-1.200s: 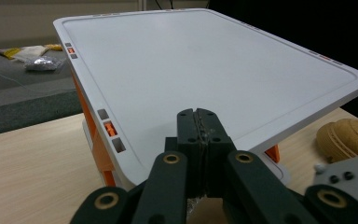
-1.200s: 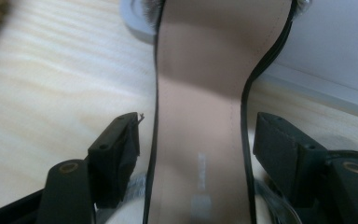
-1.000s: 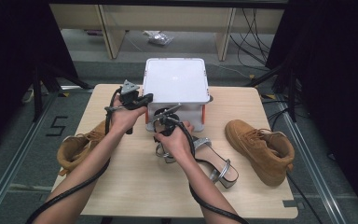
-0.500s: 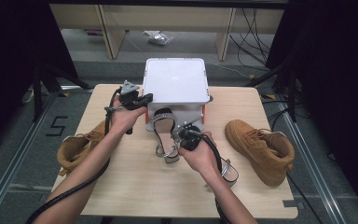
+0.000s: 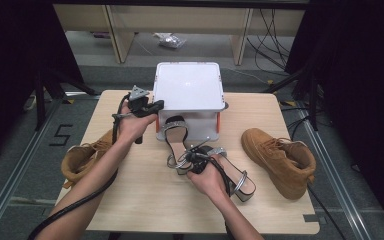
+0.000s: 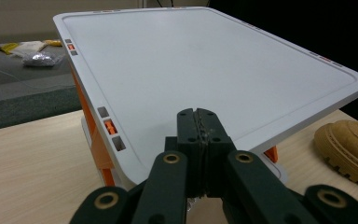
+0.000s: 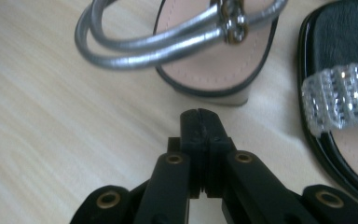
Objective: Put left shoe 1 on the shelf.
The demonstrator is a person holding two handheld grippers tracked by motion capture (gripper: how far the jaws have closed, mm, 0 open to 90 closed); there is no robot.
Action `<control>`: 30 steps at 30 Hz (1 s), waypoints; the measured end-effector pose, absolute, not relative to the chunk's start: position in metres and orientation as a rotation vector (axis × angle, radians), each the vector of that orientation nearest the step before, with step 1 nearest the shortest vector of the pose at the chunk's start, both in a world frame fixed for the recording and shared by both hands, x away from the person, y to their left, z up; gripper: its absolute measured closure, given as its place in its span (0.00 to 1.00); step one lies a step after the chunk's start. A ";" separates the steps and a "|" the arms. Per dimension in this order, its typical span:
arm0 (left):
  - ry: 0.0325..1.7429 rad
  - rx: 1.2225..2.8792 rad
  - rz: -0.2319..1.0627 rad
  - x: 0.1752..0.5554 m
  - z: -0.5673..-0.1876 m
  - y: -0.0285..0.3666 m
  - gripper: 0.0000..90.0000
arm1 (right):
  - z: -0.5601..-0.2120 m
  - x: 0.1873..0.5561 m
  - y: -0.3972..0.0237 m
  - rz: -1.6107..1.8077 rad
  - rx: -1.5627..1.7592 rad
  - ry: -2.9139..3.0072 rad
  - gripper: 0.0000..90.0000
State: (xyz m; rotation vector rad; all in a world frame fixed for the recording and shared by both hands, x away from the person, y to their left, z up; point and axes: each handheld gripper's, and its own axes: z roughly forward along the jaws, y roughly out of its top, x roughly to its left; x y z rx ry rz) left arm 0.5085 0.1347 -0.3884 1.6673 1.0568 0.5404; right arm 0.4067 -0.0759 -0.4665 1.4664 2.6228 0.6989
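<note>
A white lidded box (image 5: 189,92) with orange clips stands at the table's far middle. My left gripper (image 5: 152,106) is shut and empty, with its tips (image 6: 199,116) over the near left corner of the lid (image 6: 205,65). One silver sandal (image 5: 175,136) lies in front of the box, its toe toward it. A second sandal (image 5: 234,174) lies to its right. My right gripper (image 5: 190,157) hovers low between them. Its jaws have just been closing and now meet with nothing between them (image 7: 199,116), just short of the strapped heel (image 7: 205,70).
A tan boot (image 5: 82,157) lies at the table's left edge and another tan boot (image 5: 280,160) at the right, whose sole (image 6: 349,149) also shows in the left gripper view. Bare wood (image 5: 145,200) stretches along the near side. A rhinestone sandal strap (image 7: 338,95) lies to the right of the right gripper's jaws.
My right hand has drawn back from the box front, toward the person and slightly right, which uncovers the first sandal. The left hand has stayed put.
</note>
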 end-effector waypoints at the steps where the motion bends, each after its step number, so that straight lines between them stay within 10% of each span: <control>1: 1.056 1.668 0.543 0.508 -0.388 0.135 0.98 | -0.468 0.408 -0.076 0.717 1.443 2.617 1.00; 30: 1.060 1.673 0.553 0.508 -0.388 0.133 1.00 | -0.458 0.423 -0.047 0.906 1.484 2.459 1.00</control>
